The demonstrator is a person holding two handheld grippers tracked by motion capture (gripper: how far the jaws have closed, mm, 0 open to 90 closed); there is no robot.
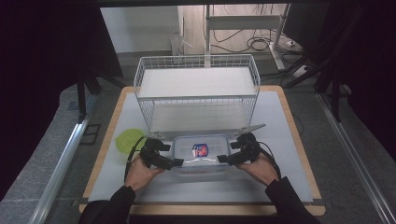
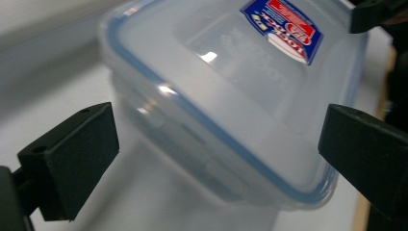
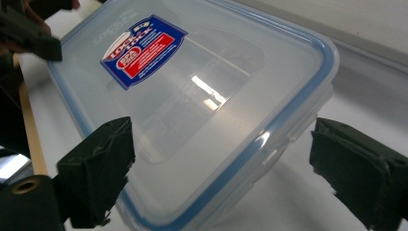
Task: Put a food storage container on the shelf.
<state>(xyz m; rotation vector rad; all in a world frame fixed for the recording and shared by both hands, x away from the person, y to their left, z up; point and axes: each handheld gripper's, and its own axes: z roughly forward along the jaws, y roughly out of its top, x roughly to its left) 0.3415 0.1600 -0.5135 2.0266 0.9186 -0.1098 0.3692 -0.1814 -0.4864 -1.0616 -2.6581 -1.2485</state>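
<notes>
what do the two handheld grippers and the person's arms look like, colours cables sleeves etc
Both the left gripper and the right gripper are black, each with two blocky, matte black jaws. A thin black cable loops from the left one, and another trails from the right. The person wears dark long sleeves.

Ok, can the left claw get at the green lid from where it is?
Probably yes. The green lid lies on the mat just outside the left claw, with nothing between them. That claw stands open at the plastic container, holding nothing, so swinging outward looks free.
</notes>
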